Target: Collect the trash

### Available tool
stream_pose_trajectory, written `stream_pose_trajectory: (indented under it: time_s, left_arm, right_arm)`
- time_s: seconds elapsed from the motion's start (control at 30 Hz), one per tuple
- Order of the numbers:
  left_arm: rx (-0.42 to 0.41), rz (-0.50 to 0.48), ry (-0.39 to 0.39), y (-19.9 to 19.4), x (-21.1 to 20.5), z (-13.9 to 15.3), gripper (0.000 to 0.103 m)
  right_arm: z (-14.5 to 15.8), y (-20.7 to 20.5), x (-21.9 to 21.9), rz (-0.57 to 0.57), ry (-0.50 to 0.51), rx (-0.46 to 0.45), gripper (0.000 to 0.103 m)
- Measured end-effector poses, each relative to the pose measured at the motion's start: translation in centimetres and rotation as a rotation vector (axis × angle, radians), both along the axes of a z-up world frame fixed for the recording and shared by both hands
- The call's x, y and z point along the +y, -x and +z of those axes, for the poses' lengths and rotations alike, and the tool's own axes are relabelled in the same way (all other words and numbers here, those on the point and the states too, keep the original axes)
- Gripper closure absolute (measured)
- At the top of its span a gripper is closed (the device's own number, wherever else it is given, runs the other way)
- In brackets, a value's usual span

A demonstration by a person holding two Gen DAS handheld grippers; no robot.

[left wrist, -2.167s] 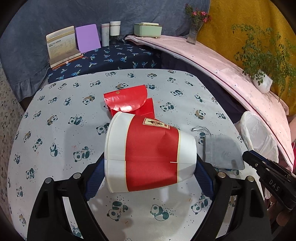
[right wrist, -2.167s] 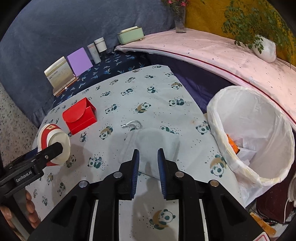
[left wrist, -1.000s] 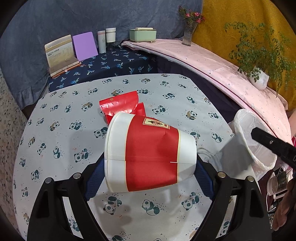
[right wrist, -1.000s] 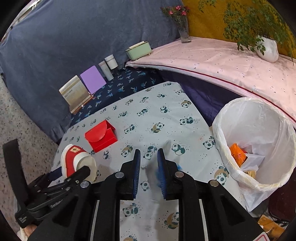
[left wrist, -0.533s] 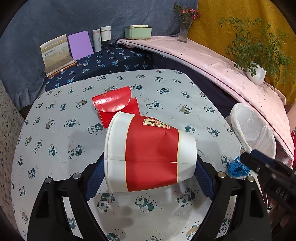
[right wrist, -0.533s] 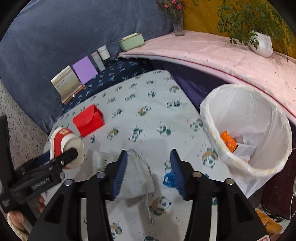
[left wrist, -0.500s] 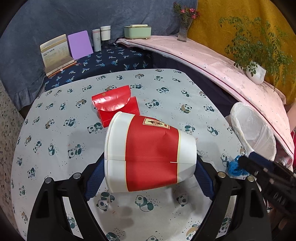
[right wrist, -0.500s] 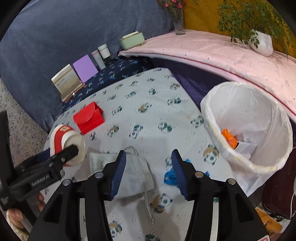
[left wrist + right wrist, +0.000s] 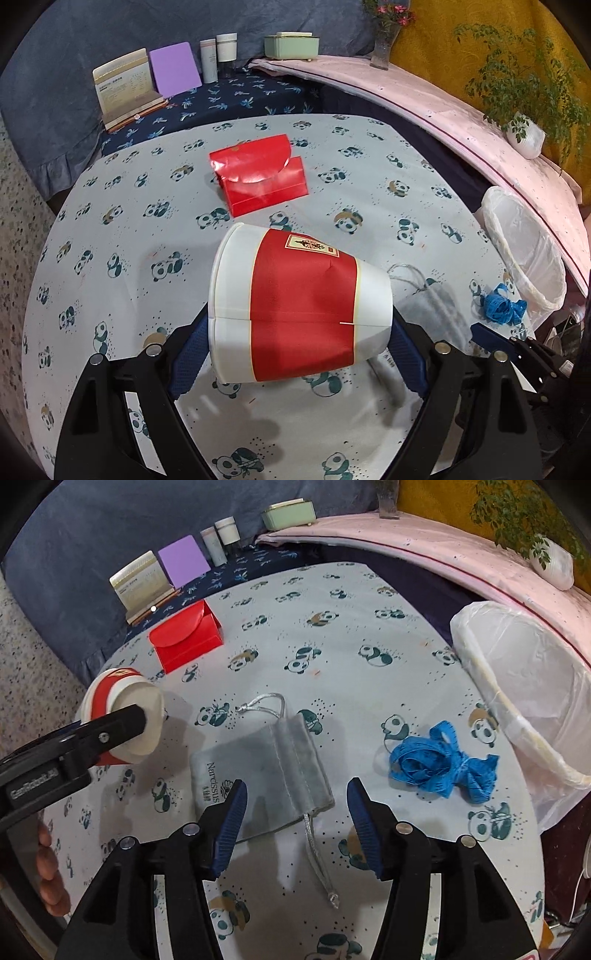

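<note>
My left gripper (image 9: 299, 336) is shut on a red and white paper cup (image 9: 295, 310) held on its side above the panda-print table; the cup also shows in the right wrist view (image 9: 122, 720). My right gripper (image 9: 297, 801) is open and empty, low over a grey drawstring pouch (image 9: 266, 771) lying flat on the table. A bundle of blue tape measure (image 9: 443, 764) lies to the right of the pouch, near the white-lined trash bin (image 9: 524, 686). A red folded box (image 9: 184, 635) sits farther back on the table.
The bin (image 9: 524, 247) stands off the table's right edge. A booklet (image 9: 125, 88), purple card (image 9: 175, 68), two bottles (image 9: 218, 55) and a green box (image 9: 291, 46) line the back ledge. A potted plant (image 9: 524, 133) sits on the pink cover.
My right gripper opened and let the grey pouch and blue tape measure drop onto the table, then lowered over the pouch. The left gripper keeps hold of the cup.
</note>
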State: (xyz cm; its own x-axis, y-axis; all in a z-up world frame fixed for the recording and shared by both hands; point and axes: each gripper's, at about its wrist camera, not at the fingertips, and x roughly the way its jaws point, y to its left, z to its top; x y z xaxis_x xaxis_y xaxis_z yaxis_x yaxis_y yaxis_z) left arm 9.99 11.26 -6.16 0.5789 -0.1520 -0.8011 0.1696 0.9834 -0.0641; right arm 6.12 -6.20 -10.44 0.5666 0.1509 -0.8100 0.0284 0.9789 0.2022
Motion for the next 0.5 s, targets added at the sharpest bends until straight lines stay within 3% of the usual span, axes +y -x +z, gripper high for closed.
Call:
stream_pose_trajectory:
  time_s: [0.07,0.1,0.13,0.2,0.5]
  left_arm:
    - [0.005,0.005,-0.003,0.0,0.2,-0.2,0.021]
    - [0.006,0.007,-0.007,0.0,0.3,-0.3,0.021]
    - [0.006,0.009,-0.008,-0.1,0.4,-0.3,0.021]
    - [0.006,0.011,-0.005,-0.1,0.4,-0.2,0.021]
    - [-0.05,-0.031,-0.001,-1.0,-2.5,2.3,0.021]
  right_arm:
    - [-0.4,-0.2,0.2,0.0,0.017,-0.004,0.054]
    - [-0.4,-0.3,0.5,0.006,0.031,-0.007,0.061]
    - [-0.4,-0.4,0.7,0.016,0.038,-0.003,0.077]
    - [0.0,-0.4,0.8,0.024,0.025,-0.008,0.09]
    - [5.9,-0.5,-1.6,-0.025,0.003,-0.165,0.095]
